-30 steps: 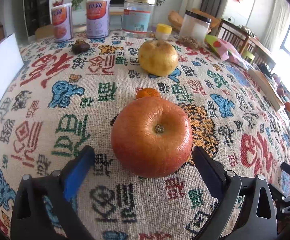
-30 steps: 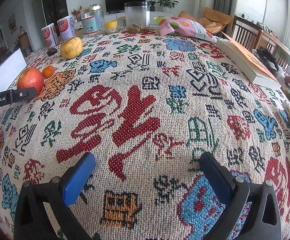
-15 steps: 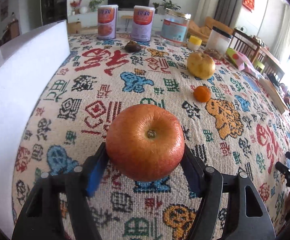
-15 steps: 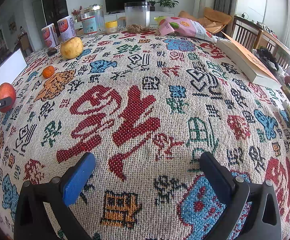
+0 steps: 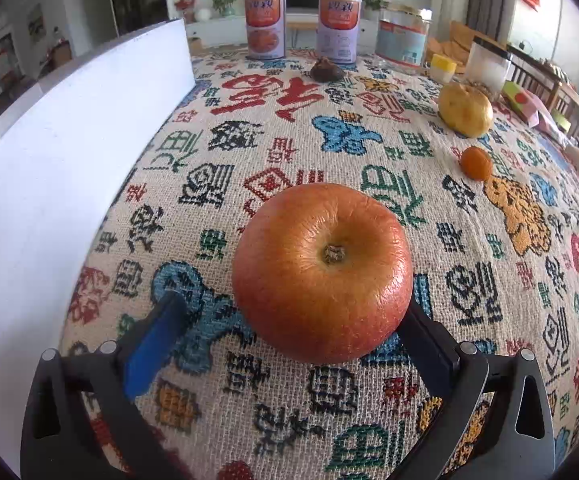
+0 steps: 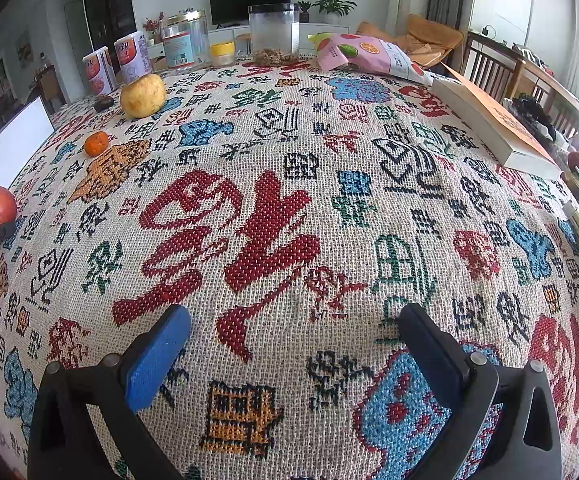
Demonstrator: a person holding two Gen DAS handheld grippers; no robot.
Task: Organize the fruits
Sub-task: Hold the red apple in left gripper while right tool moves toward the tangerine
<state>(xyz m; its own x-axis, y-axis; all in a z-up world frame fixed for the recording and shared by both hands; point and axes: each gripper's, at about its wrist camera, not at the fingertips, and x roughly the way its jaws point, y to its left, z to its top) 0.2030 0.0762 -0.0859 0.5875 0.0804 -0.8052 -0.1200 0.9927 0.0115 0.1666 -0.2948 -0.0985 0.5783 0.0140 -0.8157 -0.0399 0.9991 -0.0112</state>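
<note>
Currently the left gripper [image 5: 289, 322] stands with jaws spread around the red apple [image 5: 322, 272], which rests on the woven tablecloth [image 5: 369, 152] beside the white tray [image 5: 69, 152]; the right gripper [image 6: 289, 344] is wide, empty; farther off, mandarin [image 5: 475, 163], yellow pear [image 5: 465, 109] and dark fruit [image 5: 326, 70] remain unsorted.

apple [image 5: 322, 272] on tablecloth [image 5: 273, 152], board [image 5: 49, 168] left

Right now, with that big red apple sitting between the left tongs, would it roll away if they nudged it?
Probably a little: the apple is round and rests on the tablecloth, though the coarse weave should slow it. It looks firm and plump, so likely stiff and fairly heavy. Its smooth, shiny skin might slip against the left tongs.
</note>
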